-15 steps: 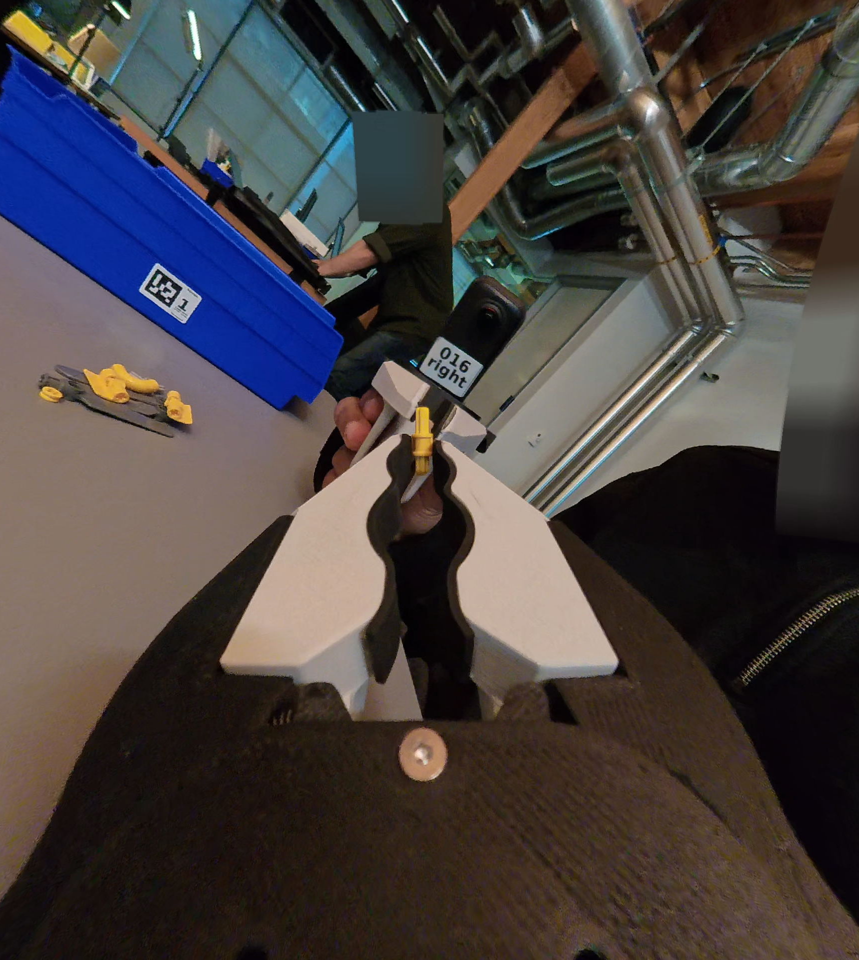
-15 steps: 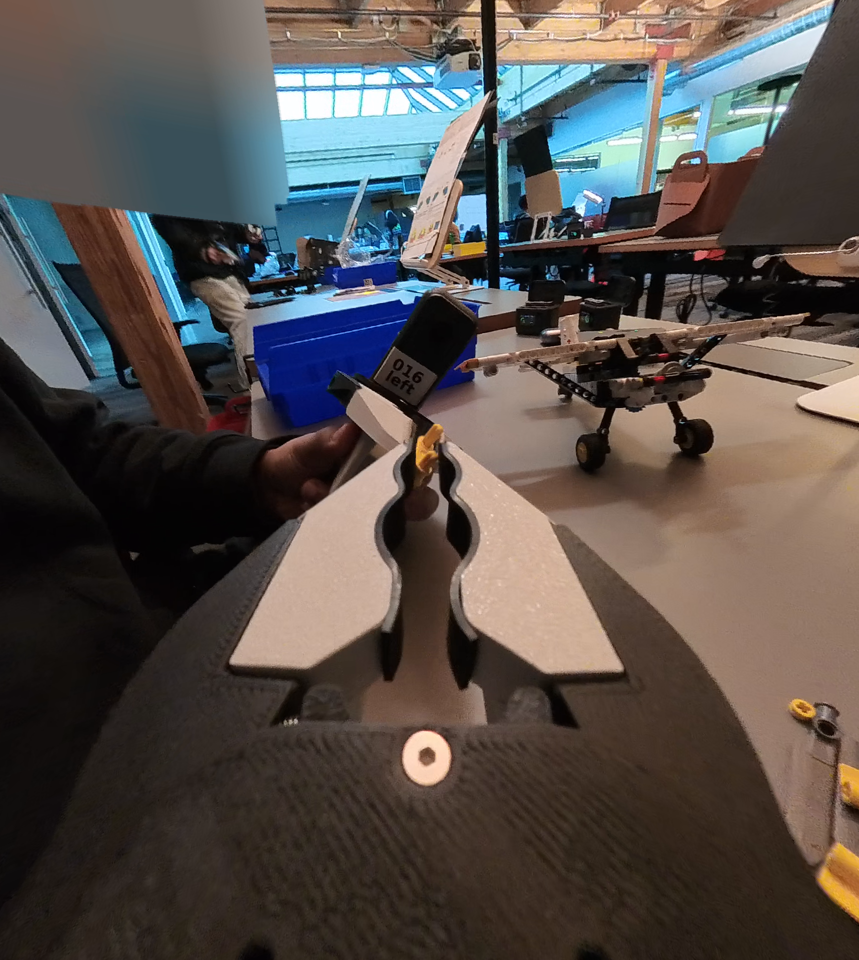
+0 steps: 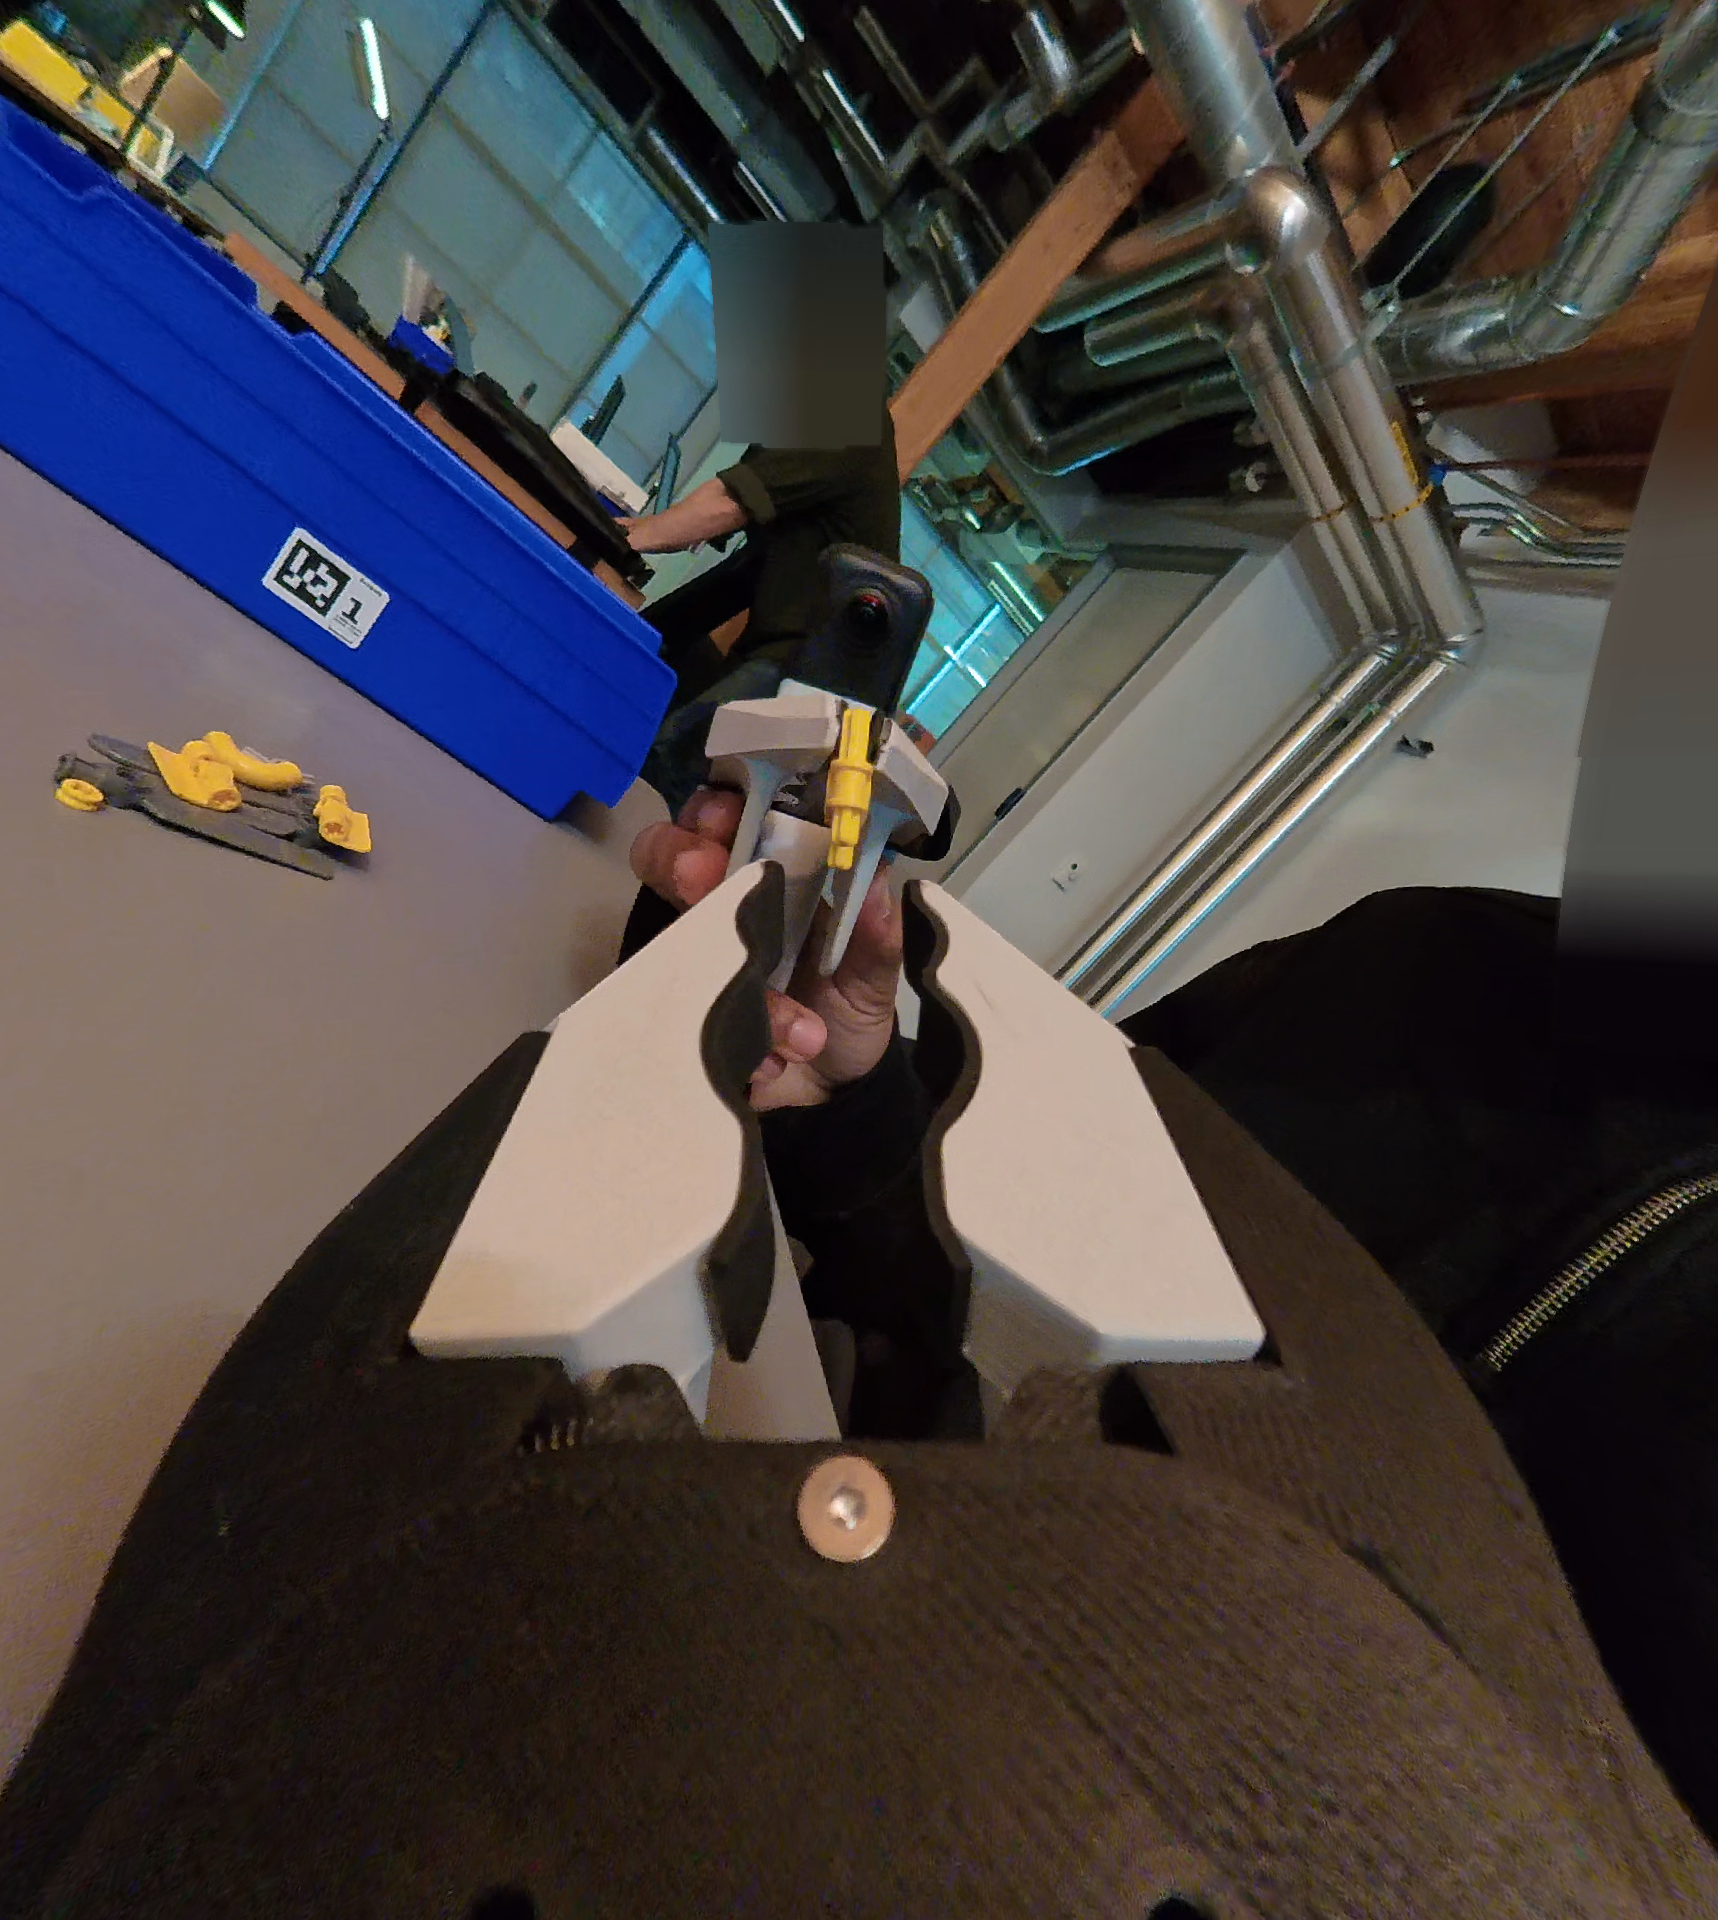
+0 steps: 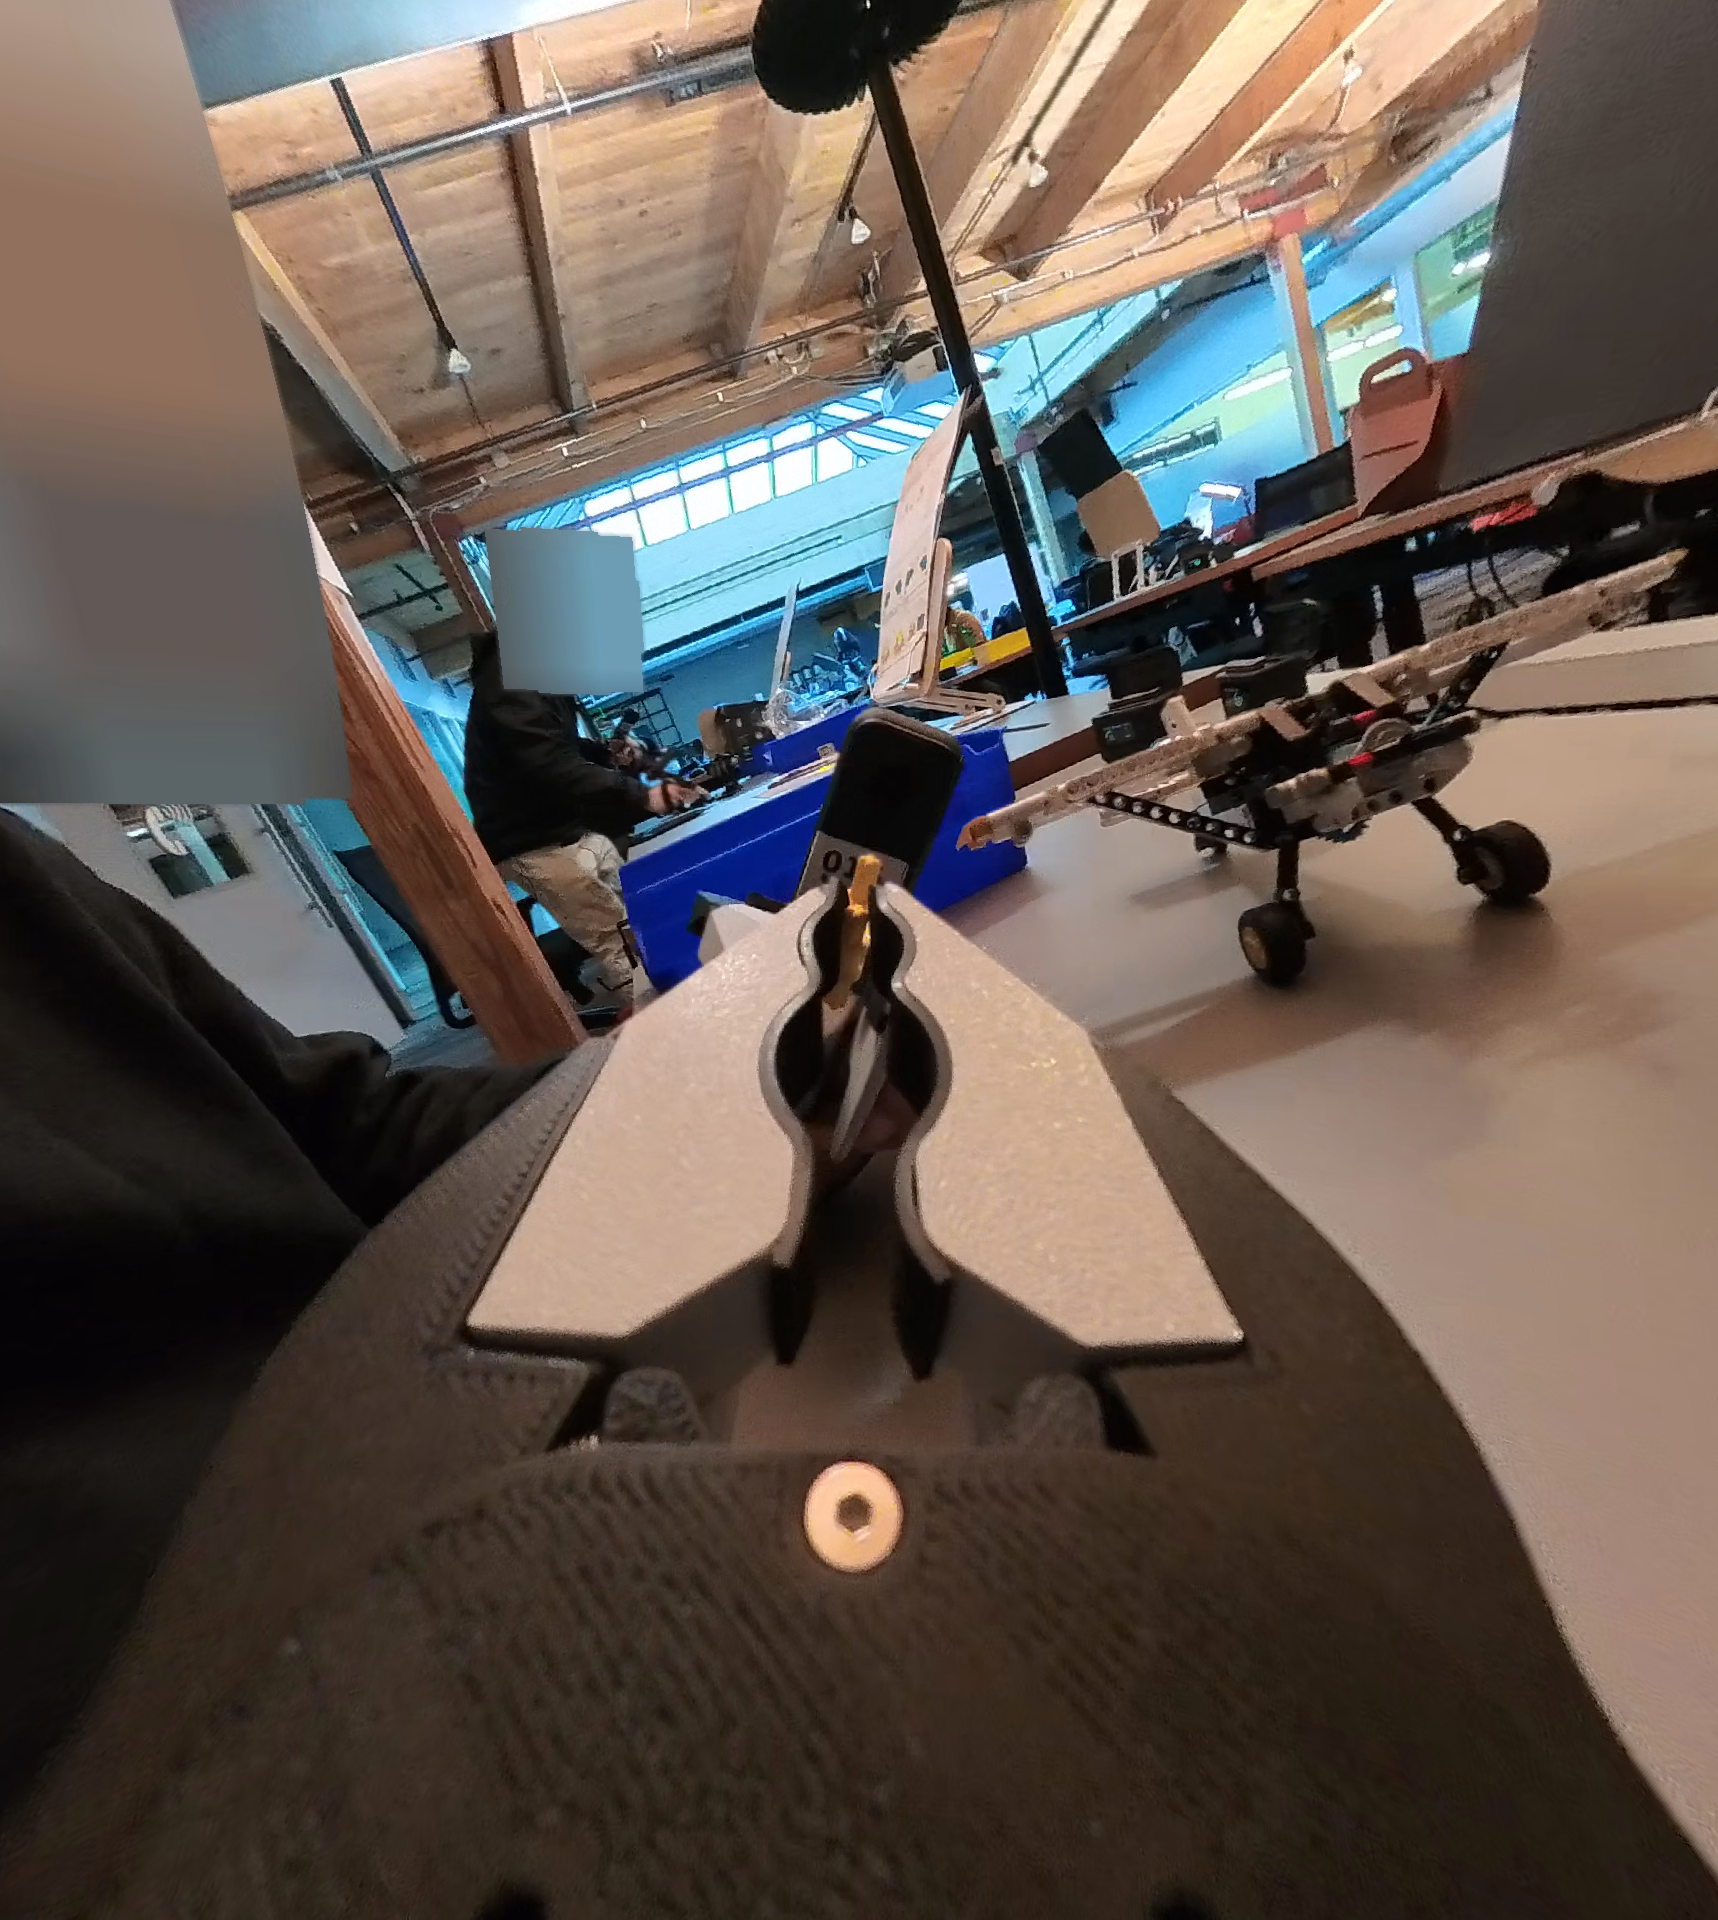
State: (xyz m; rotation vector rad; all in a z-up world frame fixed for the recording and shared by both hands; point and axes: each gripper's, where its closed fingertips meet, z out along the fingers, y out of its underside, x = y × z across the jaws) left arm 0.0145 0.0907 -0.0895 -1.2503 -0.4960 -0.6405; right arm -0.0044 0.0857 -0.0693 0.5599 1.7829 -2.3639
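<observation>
My right gripper (image 4: 860, 906) is shut on a small yellow pin (image 4: 855, 935); its pads press both sides of it. In the left wrist view the right gripper (image 3: 850, 764) shows farther off, held in a hand, with the yellow pin (image 3: 847, 795) sticking out of its closed tips towards me. My left gripper (image 3: 839, 891) is open and holds nothing. Its tips stand just short of the pin's free end, apart from it. The left gripper's black camera body (image 4: 891, 800) shows behind the pin in the right wrist view.
A blue bin (image 3: 263, 457) stands on the grey table (image 3: 107, 1091), with a small pile of yellow and dark grey parts (image 3: 211, 795) in front of it. A brick-built plane model on wheels (image 4: 1354, 758) stands to the right. A person sits at a desk behind. My left and right fingertips are right by each other.
My left gripper was shut on the yellow pin while the right closed on it; the left has now opened and let go, and the pin stays in the right gripper.
</observation>
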